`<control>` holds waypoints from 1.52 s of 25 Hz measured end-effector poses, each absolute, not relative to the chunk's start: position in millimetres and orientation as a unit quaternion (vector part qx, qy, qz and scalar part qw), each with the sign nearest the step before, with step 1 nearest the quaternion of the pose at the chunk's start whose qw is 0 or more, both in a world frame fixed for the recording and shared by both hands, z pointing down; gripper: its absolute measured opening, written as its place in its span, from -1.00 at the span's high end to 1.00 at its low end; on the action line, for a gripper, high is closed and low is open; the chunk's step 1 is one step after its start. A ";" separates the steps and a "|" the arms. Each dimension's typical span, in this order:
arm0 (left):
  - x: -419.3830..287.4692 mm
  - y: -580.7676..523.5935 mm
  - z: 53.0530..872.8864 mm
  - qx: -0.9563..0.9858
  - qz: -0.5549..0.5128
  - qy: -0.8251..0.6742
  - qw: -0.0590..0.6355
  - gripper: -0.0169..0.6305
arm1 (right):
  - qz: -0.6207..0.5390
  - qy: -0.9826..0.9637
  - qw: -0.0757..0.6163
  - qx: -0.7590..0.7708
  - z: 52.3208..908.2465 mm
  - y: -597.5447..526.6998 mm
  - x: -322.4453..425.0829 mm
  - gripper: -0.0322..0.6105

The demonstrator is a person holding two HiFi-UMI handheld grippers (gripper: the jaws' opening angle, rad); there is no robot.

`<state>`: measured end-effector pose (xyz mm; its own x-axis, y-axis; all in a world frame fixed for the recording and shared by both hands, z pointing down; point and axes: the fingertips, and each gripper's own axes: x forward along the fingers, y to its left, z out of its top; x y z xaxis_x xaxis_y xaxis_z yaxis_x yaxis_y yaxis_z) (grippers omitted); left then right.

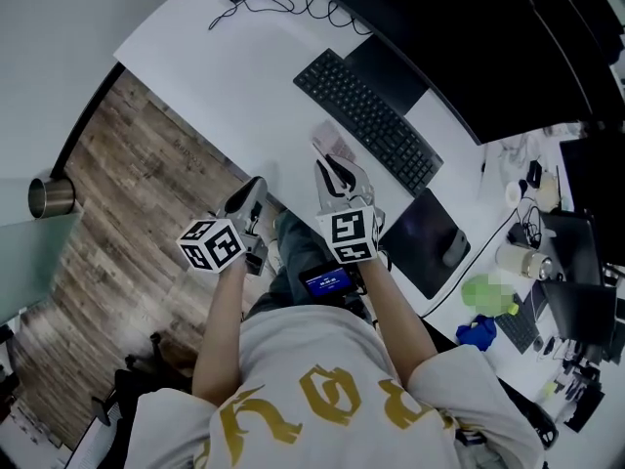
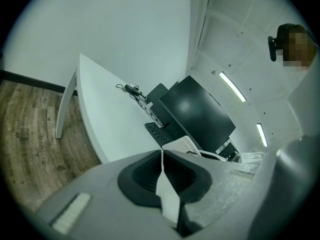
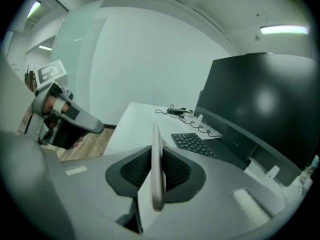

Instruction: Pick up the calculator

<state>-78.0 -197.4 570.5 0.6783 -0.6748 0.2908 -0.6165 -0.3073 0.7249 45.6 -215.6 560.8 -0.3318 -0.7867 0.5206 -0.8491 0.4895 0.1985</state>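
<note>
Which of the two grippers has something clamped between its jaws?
The right gripper: the thin calculator stands edge-on, clamped between its jaws. The left gripper has its jaws shut together with nothing between them.

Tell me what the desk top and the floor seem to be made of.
Desk top: smooth matte white board, probably laminate; even colour, no grain. Floor: wood-look planks with brown grain and visible seams; real wood or vinyl, I cannot tell.
</note>
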 end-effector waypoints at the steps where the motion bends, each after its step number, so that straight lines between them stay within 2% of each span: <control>1: -77.3 -197.9 569.0 0.808 -0.035 -0.399 0.432 0.91 | 0.066 -0.816 0.271 0.507 556.3 -215.2 47.5 0.63; 6: -69.9 -198.6 562.4 0.807 -0.051 -0.391 0.439 0.94 | 0.133 -0.816 0.199 0.527 545.9 -210.9 63.6 0.66; 20: -53.1 -195.8 536.0 0.826 -0.059 -0.375 0.417 0.94 | 0.148 -0.801 0.165 0.557 526.6 -191.4 84.9 0.66; 38: -29.2 -188.8 468.2 0.872 -0.055 -0.346 0.342 0.94 | 0.125 -0.788 0.108 0.593 460.4 -160.4 98.6 0.66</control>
